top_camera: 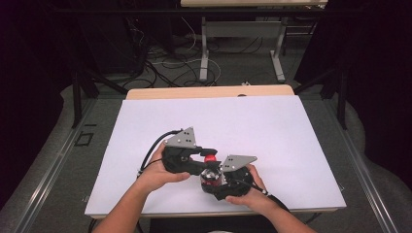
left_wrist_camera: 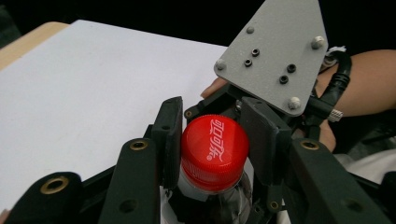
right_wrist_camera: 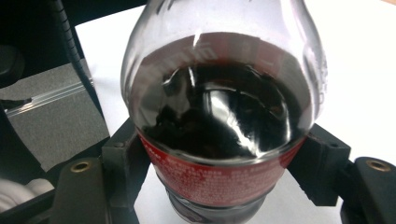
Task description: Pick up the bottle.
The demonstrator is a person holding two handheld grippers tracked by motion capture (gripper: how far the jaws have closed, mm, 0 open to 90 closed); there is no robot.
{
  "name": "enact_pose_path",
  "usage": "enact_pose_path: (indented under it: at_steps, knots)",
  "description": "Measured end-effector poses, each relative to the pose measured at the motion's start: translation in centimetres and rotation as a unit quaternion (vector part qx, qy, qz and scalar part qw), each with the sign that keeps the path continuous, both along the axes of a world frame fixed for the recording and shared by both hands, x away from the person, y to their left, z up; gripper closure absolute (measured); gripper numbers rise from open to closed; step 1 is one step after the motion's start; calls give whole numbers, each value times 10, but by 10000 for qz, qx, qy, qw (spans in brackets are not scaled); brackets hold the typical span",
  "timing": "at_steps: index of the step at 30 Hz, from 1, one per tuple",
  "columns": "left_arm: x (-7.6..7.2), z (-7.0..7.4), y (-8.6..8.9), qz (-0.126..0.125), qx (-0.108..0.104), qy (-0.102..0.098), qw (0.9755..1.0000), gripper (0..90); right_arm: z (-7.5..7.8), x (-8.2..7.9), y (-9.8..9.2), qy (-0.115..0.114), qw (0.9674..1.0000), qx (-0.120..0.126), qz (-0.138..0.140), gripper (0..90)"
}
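Clear plastic cola bottle (right_wrist_camera: 219, 121) with red label, dark liquid inside, clamped by right gripper (top_camera: 232, 180) near the white bench's (top_camera: 272, 131) front edge. Left gripper (top_camera: 187, 158) pinched tight on its red screw cap (left_wrist_camera: 215, 151). Beyond the far edge: grey floor (top_camera: 233, 65), tangled cables, table legs.

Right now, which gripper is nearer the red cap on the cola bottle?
Left. The left gripper has its jaws closed on the red cap at the top. The right gripper clamps the bottle lower down, around its labelled body, away from the cap.

You see a white table surface (top_camera: 272, 136) with a wooden edge (top_camera: 209, 91); beyond it, tangled cables (top_camera: 165, 68) cross the floor beside a grey table frame (top_camera: 204, 48).
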State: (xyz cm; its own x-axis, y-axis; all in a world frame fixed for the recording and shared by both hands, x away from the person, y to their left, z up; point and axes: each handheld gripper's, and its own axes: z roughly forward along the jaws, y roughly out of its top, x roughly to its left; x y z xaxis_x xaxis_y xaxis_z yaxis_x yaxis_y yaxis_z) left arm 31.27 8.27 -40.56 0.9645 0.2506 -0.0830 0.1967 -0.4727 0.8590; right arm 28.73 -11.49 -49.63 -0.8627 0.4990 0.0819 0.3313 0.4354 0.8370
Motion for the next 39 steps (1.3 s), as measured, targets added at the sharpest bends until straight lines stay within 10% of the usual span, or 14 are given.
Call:
enact_pose_path:
  at_steps: [7,12,13,19,31,36,39]
  knots:
    - [-14,-1,-14,995,92,-201,9948,612,-1,3,-2,3,9994,-31,-339,290]
    - [-29,-5,-28,1854,197,-417,9816,613,-3,3,-1,-60,9979,-97,-632,290]
    - [-33,-7,-34,2216,151,-436,9740,614,-3,3,-1,-11,9979,-144,-639,290]
    - [-35,-10,-43,2579,144,-465,9649,613,-5,6,-3,18,9969,-144,-778,290]
    - [-24,4,-25,2109,-102,-224,9772,435,-3,10,-7,68,9976,-39,-683,289]
    - [-11,14,-1,1187,-277,86,9925,431,-5,10,-7,104,9986,37,-514,290]
    - [-6,16,5,898,-251,117,9956,453,-4,9,-6,71,9992,41,-381,289]
